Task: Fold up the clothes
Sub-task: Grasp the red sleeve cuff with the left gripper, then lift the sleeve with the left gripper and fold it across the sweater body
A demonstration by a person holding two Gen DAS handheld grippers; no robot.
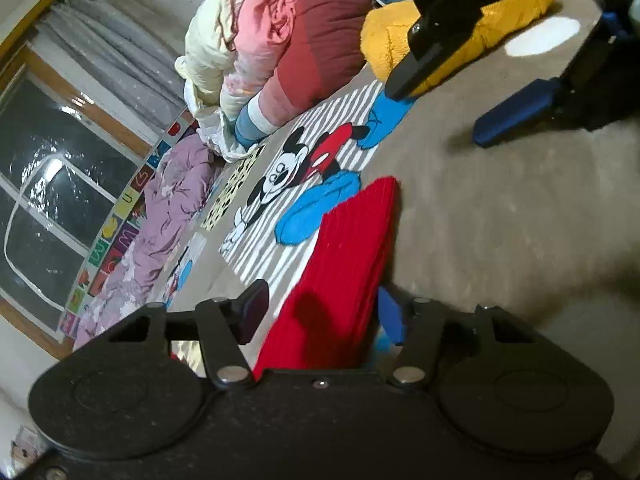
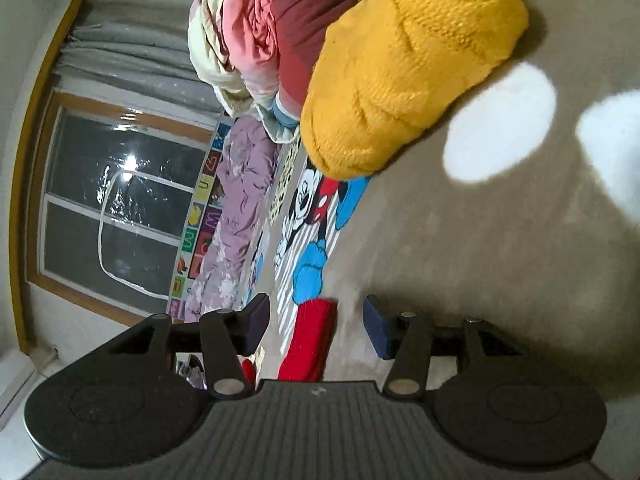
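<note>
two grippers work over a grey blanket (image 1: 500,208) on which a red knit (image 1: 344,264) lies. the left gripper (image 1: 320,312) stands with its jaws apart, the red knit running up between them; whether the pads press on it cannot be told. the right gripper (image 2: 316,320) also has its jaws apart, with the far end of the red knit (image 2: 310,340) lying between them but not clamped. in the left view the right gripper (image 1: 444,108) hangs above the blanket, near a yellow knit (image 1: 460,40) that lies beside a pile of clothes (image 1: 280,40). judgement: the step in hand is taking up the red knit for a fold. to do it well, seat each pad pair on one edge of the cloth only, close fully before lifting, keep both ends level, and carry the fold over the bare blanket, clear of the yellow knit.
</note>
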